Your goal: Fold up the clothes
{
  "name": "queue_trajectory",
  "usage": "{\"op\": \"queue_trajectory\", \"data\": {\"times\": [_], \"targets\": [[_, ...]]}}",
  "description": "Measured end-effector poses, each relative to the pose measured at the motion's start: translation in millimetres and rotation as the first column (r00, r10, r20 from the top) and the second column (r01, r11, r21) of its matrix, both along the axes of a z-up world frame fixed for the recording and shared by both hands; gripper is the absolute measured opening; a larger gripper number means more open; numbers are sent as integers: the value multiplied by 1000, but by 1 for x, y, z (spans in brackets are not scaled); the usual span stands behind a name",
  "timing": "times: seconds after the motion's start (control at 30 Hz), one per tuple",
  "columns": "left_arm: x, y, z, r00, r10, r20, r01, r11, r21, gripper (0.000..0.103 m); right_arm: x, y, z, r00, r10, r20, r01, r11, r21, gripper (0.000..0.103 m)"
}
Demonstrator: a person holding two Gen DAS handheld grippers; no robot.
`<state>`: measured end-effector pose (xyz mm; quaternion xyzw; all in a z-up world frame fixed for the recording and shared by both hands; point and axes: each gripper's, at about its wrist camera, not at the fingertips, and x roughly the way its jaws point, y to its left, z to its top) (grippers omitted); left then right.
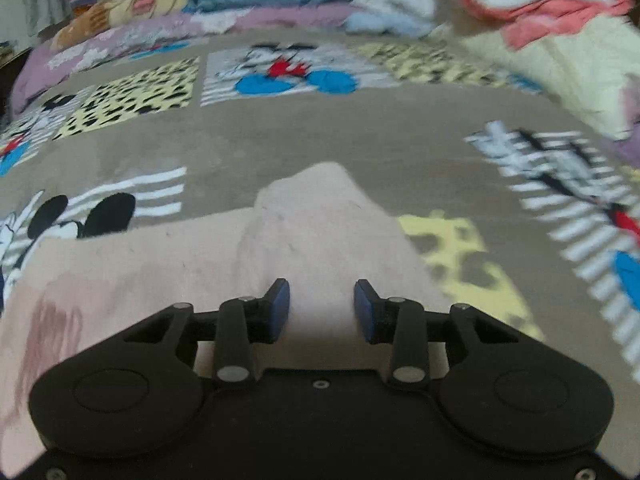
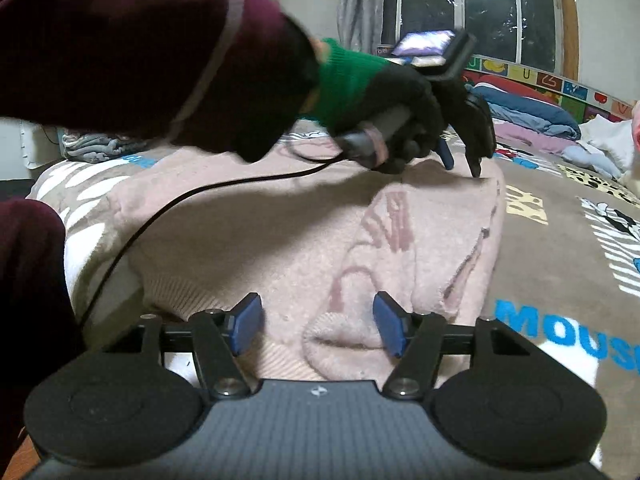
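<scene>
We see the pale pink sweater spread fuzzy and partly folded on the cartoon blanket. Our left gripper stands apart above its fabric; our right gripper, jaws apart, straddles a rolled cuff at six o'clock.

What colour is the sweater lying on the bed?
Pale pink sweater, with darker pink lettering; clearest in the right wrist view.

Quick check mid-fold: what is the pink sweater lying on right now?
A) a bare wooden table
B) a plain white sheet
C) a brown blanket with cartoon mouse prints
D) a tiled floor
C: the pink sweater is spread over the brown cartoon-print blanket, whose mouse panels show around it in both views.
</scene>
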<state>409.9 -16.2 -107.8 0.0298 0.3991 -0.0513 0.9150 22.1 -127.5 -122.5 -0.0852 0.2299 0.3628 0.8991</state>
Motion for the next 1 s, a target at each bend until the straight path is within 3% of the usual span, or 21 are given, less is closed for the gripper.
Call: {"op": "queue_trajectory", "data": {"times": [0.1, 0.2, 0.3, 0.4, 0.57, 0.8, 0.87, 1.0], "targets": [[21, -4, 0, 1000, 11, -26, -10, 999, 31, 44, 2, -1, -1, 1000, 4, -2, -4, 1000, 4, 64], [23, 9, 14, 998, 46, -47, -48, 998, -41, 44, 2, 1, -1, 1000, 7, -5, -7, 1000, 5, 65], [-1, 32, 31, 997, 78, -7, -78, 992, -95, 45, 2, 3, -1, 1000, 11, -6, -11, 1000, 0, 68], [-37, 61, 41, 994, 113, 7, -110, 982, -152, 56, 3, 3, -1, 1000, 12, -10, -12, 1000, 0, 68], [-119, 122, 41, 980, 198, -10, -194, 941, -277, 67, 3, 0, 3, 999, 6, -32, -5, 1000, 28, 72], [-251, 186, 41, 948, 318, -23, -296, 851, -434, 74, -18, -10, 19, 997, 40, -68, -31, 991, 132, 78], [-286, 202, 40, 927, 373, -33, -339, 797, -500, 75, -33, -7, 22, 995, 72, -65, -67, 994, 86, 78], [-348, 224, 36, 872, 486, -53, -407, 662, -629, 75, -63, 6, 21, 988, 139, -64, -141, 990, -17, 78]]}}
